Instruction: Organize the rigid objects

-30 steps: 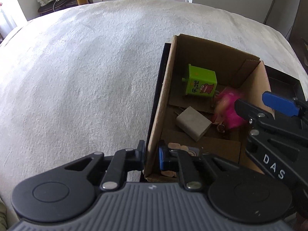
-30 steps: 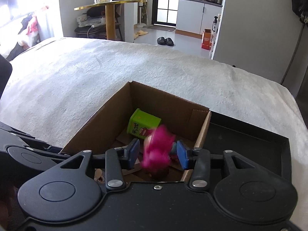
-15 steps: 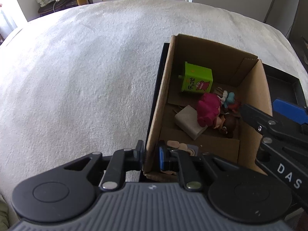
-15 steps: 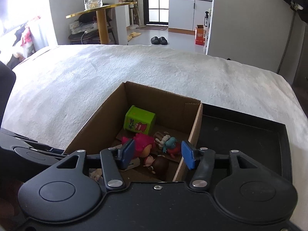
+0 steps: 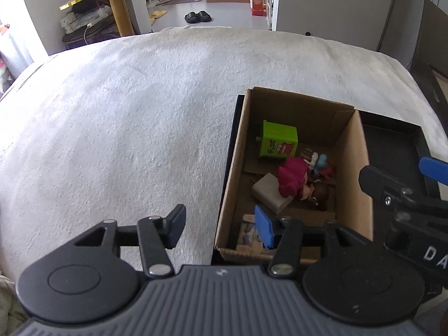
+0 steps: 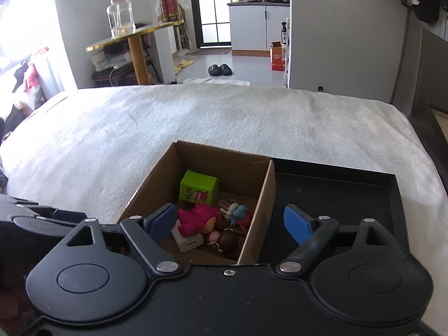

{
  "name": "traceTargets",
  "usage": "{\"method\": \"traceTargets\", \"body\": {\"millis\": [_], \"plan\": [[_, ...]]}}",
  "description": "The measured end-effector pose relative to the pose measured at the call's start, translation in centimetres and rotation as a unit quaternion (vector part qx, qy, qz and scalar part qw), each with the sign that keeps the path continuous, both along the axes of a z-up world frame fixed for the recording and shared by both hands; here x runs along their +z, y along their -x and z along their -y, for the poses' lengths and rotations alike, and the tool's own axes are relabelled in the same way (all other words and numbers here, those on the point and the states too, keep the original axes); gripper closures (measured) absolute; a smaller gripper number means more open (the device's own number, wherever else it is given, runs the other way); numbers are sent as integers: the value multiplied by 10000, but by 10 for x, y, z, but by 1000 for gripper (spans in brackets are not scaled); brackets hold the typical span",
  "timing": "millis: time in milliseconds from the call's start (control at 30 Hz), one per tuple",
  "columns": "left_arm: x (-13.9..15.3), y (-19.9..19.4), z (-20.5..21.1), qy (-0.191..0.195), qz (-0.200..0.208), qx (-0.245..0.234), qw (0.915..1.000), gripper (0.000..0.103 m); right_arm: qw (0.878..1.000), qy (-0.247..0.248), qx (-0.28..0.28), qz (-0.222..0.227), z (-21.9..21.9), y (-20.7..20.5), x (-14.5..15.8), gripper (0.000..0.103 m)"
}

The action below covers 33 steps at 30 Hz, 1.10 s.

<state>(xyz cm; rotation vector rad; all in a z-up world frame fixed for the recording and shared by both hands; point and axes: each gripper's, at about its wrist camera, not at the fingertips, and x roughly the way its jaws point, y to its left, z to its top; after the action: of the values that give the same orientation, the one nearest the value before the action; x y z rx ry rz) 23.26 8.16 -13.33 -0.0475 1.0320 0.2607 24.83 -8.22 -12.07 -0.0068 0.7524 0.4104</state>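
A cardboard box (image 5: 355,168) (image 6: 148,184) stands in a black tray (image 5: 392,140) (image 6: 336,190) on a white bed. Inside lie a green tin (image 5: 278,142) (image 6: 198,187), a doll in a pink dress (image 5: 294,180) (image 6: 200,218), a small blue-and-red figure (image 5: 322,163) (image 6: 238,212) and a white charger block (image 5: 270,193) (image 6: 187,242). My left gripper (image 5: 221,231) is open and empty, its fingers astride the box's left wall near the front corner. My right gripper (image 6: 231,222) is open and empty above the box's right wall; it also shows in the left wrist view (image 5: 403,196).
The white bedcover (image 5: 126,128) (image 6: 196,117) spreads left and behind the box. A gold-topped side table (image 6: 134,36) with a glass jar (image 6: 120,16), slippers (image 6: 219,69) and an orange carton (image 6: 277,56) stand on the floor beyond. A dark panel (image 6: 431,84) stands at the right.
The pink doll dropped from my right gripper into the box and lies still. My left gripper opened, releasing the box's left wall. Both grippers drew back and up.
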Motion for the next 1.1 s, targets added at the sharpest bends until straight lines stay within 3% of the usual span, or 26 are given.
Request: {"method": "traceTargets", "body": {"millis": [367,500,1100], "plan": [[37,23,11,46,328,-169,9993,21,9997,-136,-223,-4,18,18,27,4],[51,32,14,88,434,-263,9987,17,9995,-106,-301,48,25,27,37,0],[87,71,42,41,689,-796,9944,4,9969,-10,-786,75,61,66,68,0]]}}
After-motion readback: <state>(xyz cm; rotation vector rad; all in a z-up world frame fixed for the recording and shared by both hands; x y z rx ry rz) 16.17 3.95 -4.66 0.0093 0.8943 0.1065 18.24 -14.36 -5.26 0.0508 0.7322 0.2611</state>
